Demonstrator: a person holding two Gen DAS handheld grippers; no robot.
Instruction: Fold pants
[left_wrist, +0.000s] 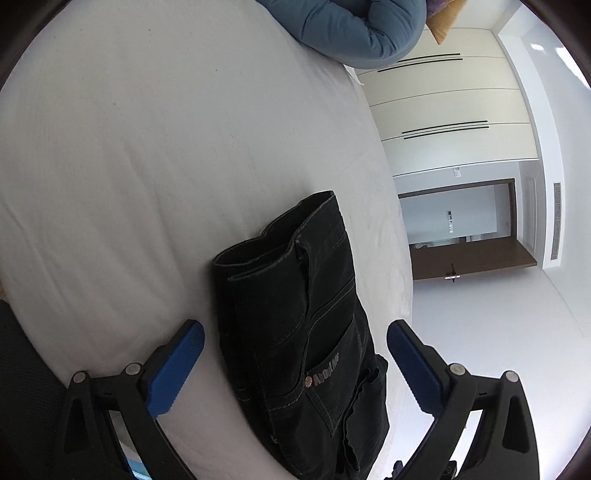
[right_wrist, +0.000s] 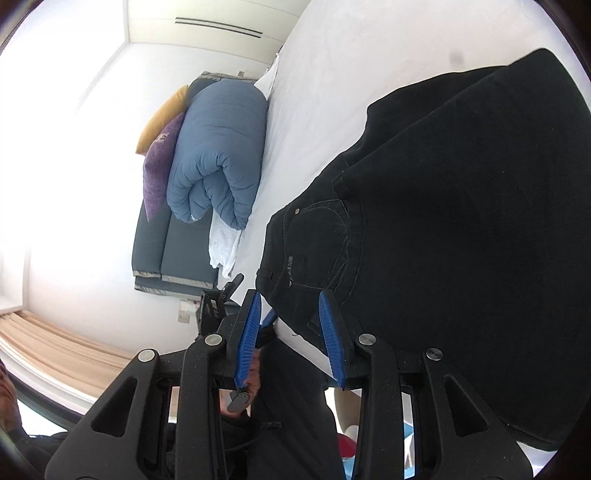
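Black jeans (left_wrist: 299, 332) lie folded on the white bed (left_wrist: 147, 166), waistband and back pocket showing. My left gripper (left_wrist: 295, 336) is open, its blue fingers (left_wrist: 177, 369) either side of the pants' waist end, just above the fabric. In the right wrist view the pants (right_wrist: 461, 240) fill the right side, pocket toward me. My right gripper (right_wrist: 291, 306) is open, blue fingers (right_wrist: 332, 339) straddling the waistband corner at the bed edge. The other gripper shows behind it, small and dark.
A rolled blue duvet (right_wrist: 218, 155) with purple and yellow cushions (right_wrist: 162, 162) sits at the head of the bed. A dark headboard (right_wrist: 173, 254), white wardrobe (left_wrist: 450, 110) and brown door (left_wrist: 469, 254) border the bed. Curtains (right_wrist: 55, 347) hang at left.
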